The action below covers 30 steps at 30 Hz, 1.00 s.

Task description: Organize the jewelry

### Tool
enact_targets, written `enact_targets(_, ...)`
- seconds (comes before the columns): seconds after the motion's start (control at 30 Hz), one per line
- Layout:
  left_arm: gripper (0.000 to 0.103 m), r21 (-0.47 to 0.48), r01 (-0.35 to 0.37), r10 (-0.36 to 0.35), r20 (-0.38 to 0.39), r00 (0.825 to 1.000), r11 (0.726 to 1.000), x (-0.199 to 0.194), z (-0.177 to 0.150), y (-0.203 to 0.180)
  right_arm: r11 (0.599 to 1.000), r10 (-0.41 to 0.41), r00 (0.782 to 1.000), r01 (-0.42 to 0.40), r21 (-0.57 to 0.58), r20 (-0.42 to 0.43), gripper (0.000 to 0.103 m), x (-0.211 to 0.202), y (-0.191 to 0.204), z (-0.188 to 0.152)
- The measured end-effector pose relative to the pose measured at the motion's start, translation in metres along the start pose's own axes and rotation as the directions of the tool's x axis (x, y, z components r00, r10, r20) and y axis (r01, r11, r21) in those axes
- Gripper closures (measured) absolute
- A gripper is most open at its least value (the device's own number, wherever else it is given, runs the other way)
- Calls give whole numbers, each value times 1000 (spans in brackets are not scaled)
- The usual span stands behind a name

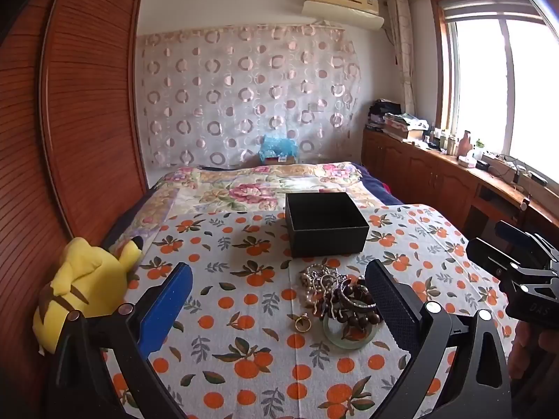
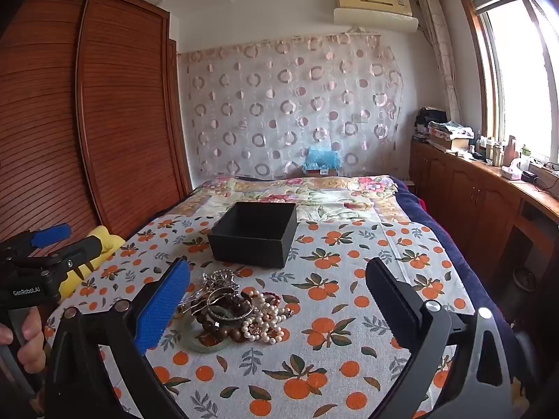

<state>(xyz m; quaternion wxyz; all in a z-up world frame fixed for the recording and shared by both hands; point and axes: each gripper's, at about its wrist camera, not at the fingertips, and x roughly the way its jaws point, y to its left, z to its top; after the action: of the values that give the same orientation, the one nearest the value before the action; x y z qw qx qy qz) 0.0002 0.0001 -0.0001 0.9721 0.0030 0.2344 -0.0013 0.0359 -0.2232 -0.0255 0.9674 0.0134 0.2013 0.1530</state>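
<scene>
Tangled jewelry pile (image 1: 340,300) heaped on orange-print cloth (image 1: 244,349) just before empty black box (image 1: 325,223), between spread-wide, empty left tool (image 1: 279,279) and right tool (image 2: 277,279).

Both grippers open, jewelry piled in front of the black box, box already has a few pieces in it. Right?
Not quite: the black box is empty. The right wrist view looks into it and shows only its bare dark inside. The rest holds: left gripper and right gripper are open, and the jewelry is piled on the cloth in front of the box.
</scene>
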Motion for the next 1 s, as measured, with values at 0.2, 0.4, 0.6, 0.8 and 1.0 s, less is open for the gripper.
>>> enact_targets(0.2, 7, -1, 0, 0, 3, 1000, 1000, 0, 0, 0, 1000, 1, 1000, -1, 2, 4, 2, 0, -1, 0)
enact_targets(0.4, 7, -3, 3, -3, 11, 1000, 1000, 0, 1, 1, 1000, 2, 1000, -2, 0, 4, 2, -1, 0, 0)
enact_targets(0.6, 7, -4, 5, -5, 18, 1000, 1000, -5, 5, 1, 1000, 1, 1000, -1, 1, 3, 2, -1, 0, 0)
enact_targets(0.8, 7, -3, 4, -4, 23, 1000, 1000, -7, 4, 1, 1000, 1, 1000, -1, 0, 3, 2, -1, 0, 0)
enact_targets(1.0, 7, -4, 3, -3, 28, 1000, 1000, -8, 5, -1, 1000, 1, 1000, -1, 0, 3, 2, 0, 0, 0)
